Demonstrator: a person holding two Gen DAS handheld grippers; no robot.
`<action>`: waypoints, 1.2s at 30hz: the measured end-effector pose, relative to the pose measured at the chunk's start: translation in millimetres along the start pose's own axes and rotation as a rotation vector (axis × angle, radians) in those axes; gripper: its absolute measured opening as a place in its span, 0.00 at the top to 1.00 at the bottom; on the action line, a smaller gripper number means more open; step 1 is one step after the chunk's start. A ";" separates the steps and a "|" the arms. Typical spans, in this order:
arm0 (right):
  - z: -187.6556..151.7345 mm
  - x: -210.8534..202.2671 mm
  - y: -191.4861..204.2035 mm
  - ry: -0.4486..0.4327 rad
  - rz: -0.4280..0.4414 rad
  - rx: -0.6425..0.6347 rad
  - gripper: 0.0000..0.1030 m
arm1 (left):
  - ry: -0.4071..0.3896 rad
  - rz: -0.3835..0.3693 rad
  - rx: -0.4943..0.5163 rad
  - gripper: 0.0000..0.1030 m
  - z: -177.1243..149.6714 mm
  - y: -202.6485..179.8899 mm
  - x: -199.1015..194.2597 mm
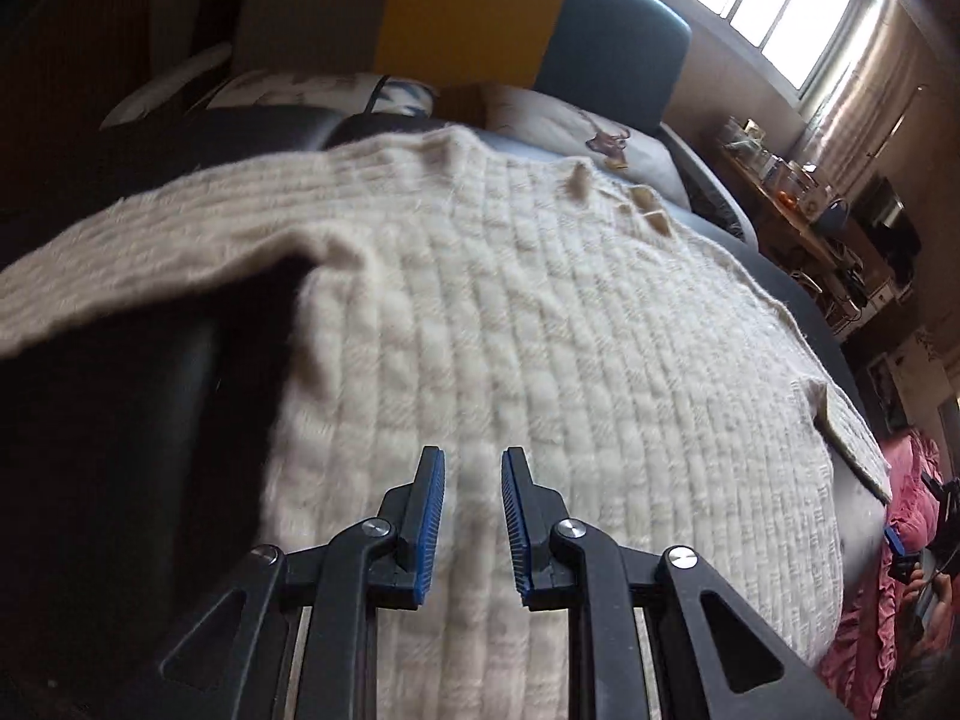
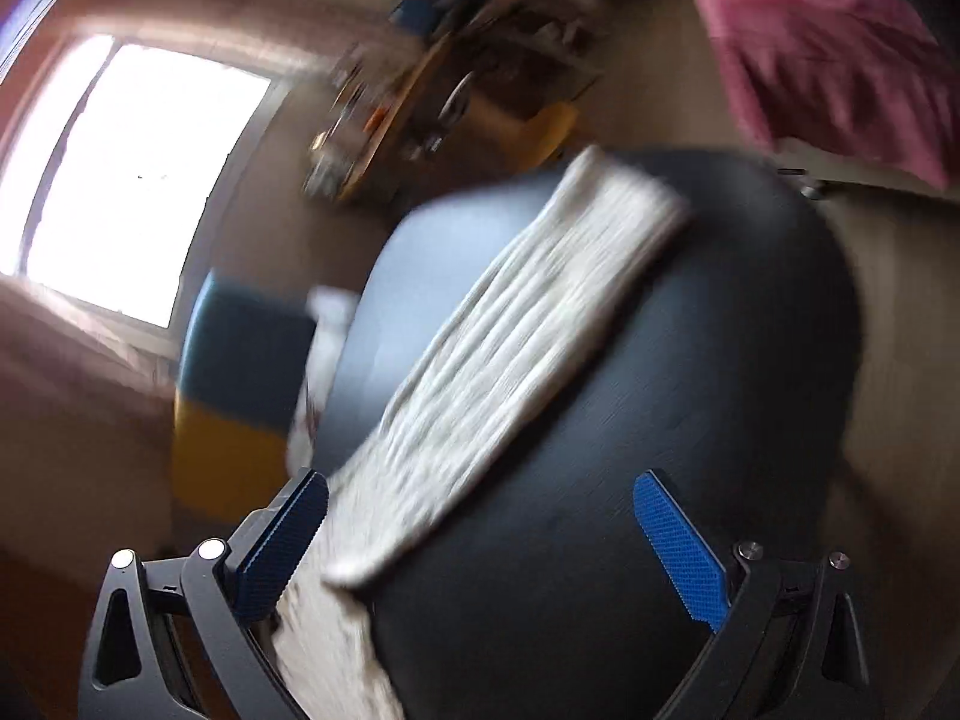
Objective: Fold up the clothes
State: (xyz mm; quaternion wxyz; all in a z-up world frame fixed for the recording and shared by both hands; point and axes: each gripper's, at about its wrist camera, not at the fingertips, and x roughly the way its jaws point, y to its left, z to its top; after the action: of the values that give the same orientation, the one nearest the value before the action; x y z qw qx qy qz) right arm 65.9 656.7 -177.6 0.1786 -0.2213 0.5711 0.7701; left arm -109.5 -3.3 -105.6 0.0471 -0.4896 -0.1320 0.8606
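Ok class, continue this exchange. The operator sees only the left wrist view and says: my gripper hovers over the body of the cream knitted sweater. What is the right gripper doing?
Observer: The right gripper is wide open and grips nothing.
Operator: What lies ahead of it?
Observer: One sleeve of the cream knitted sweater, stretched flat across the dark rounded tabletop, with its cuff pointing away.
Operator: How close is it to the sleeve?
Observer: One blue-padded finger sits right beside the sleeve's near end. The other is over bare tabletop.
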 end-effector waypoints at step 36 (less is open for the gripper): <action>-73.2 120.9 118.7 0.221 -0.152 -0.865 0.91 | 0.495 -0.719 0.186 0.66 75.2 -331.8 104.6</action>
State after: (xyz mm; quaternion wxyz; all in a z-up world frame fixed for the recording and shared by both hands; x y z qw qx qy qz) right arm -88.0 555.5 -166.7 0.0635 -0.3977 0.1946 0.8944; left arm -243.8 323.8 -65.2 0.4173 -0.5976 -0.2004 0.6547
